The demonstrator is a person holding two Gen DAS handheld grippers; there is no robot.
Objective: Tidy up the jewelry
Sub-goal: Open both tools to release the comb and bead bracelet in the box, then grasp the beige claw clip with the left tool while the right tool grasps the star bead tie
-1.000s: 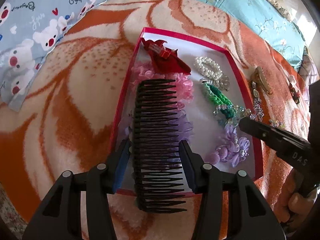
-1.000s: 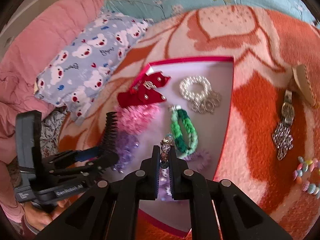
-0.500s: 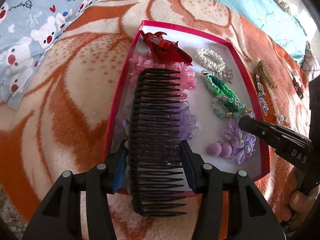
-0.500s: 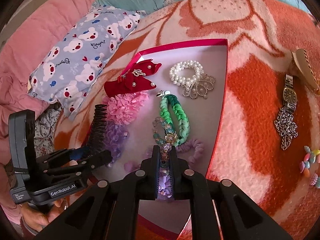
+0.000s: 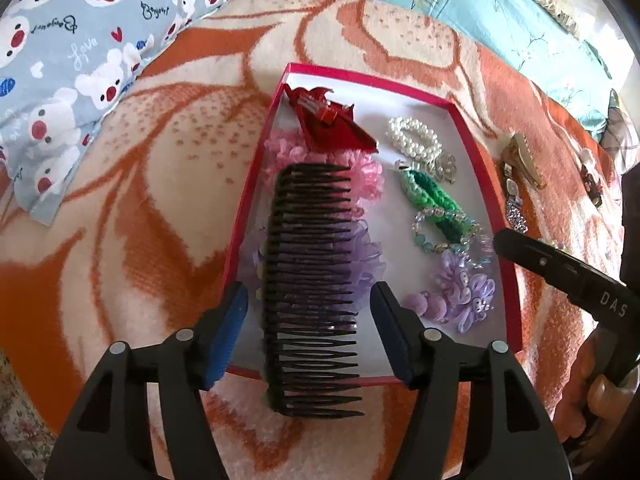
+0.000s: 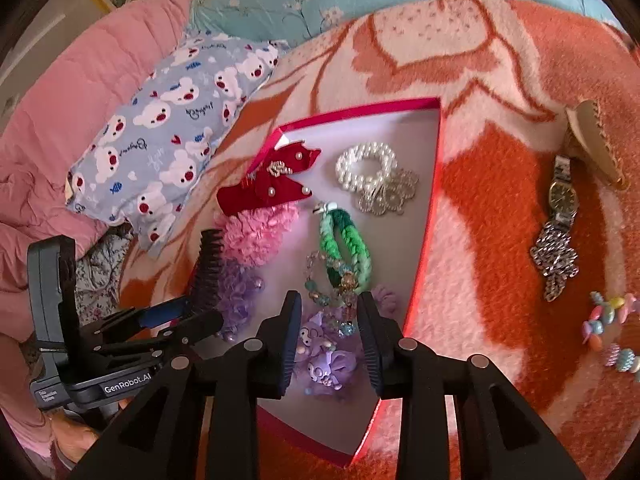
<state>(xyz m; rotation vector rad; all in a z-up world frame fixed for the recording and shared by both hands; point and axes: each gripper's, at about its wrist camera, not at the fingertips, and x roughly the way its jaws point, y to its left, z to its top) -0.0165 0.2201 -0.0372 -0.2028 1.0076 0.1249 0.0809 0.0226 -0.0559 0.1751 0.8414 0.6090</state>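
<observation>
In the red box [image 5: 486, 184] on the bed, a black comb [image 5: 310, 280] lies on top of the pink hair tie [image 5: 370, 176] and the purple hair tie [image 5: 366, 250], with one end sticking out over the box's near edge. The left gripper [image 5: 310, 332] is around the comb, but its jaws are opening and the blue pads [image 5: 226, 328] stand clear of it on both sides. The right gripper [image 6: 330, 336] is opening too; the bead bracelet [image 6: 326, 280] lies in the box between its jaws, and the pads do not press on it. Near the bracelet are a green braided band [image 6: 346, 240], a pearl bracelet [image 6: 366, 168], a red bow clip [image 6: 268, 184] and a purple charm [image 6: 328, 364]. The box sits on an orange and cream blanket [image 6: 480, 208]. On the blanket beside the box lie a watch [image 6: 562, 200] and a tan hair claw [image 6: 594, 140]. A bear-print pillow [image 6: 168, 120] is behind.
</observation>
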